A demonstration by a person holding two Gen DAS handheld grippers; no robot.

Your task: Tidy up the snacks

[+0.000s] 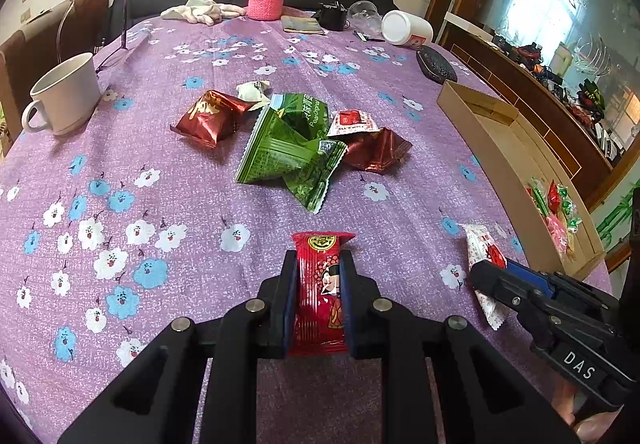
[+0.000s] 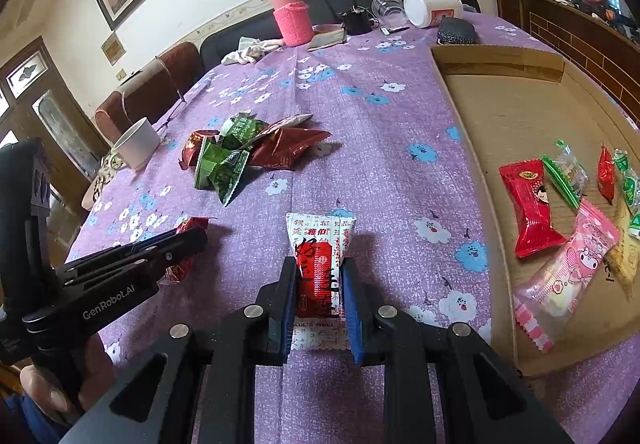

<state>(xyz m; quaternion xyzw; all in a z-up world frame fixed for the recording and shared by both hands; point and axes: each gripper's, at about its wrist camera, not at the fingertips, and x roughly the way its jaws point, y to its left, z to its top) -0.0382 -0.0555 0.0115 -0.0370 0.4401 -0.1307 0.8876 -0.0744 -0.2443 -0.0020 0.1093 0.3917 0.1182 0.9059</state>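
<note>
Purple tablecloth (image 2: 360, 131), cardboard box (image 2: 520, 115) holding snacks (image 2: 532, 207)

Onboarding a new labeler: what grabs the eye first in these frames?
Each gripper's jaws clamp a snack: left gripper a red packet, right gripper a white-and-red packet. Mid-table, a pile of green and dark red packets lies on the purple floral tablecloth; the cardboard box already holds sweets at right.

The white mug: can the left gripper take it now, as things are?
Probably not yet. The left gripper is shut on a red snack, so its jaws are occupied. The mug stands apart at the table's far left, with bare cloth between.
</note>
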